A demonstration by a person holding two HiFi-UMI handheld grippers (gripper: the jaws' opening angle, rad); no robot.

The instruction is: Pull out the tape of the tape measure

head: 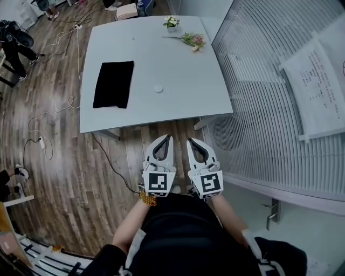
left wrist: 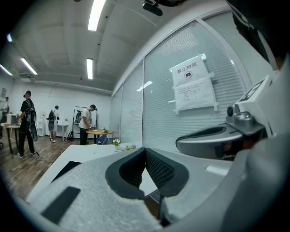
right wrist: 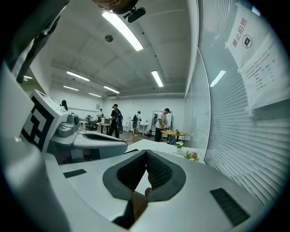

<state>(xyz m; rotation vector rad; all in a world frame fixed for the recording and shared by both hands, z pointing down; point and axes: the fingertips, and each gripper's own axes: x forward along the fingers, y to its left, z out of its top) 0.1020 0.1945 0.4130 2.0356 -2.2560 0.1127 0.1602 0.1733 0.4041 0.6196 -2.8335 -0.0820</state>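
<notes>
Distantly, tape measure [head: 158, 88] on table [head: 183, 59], axis unclear

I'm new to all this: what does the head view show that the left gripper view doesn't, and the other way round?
Only the head view: a small white round object lying on the table, and the person's forearm behind the grippers.
Only the left gripper view: the ceiling lights and the room's far white wall.
Both: the white table, the black cloth, the flowers, the wall notice, and the right gripper, shut and empty.
</notes>
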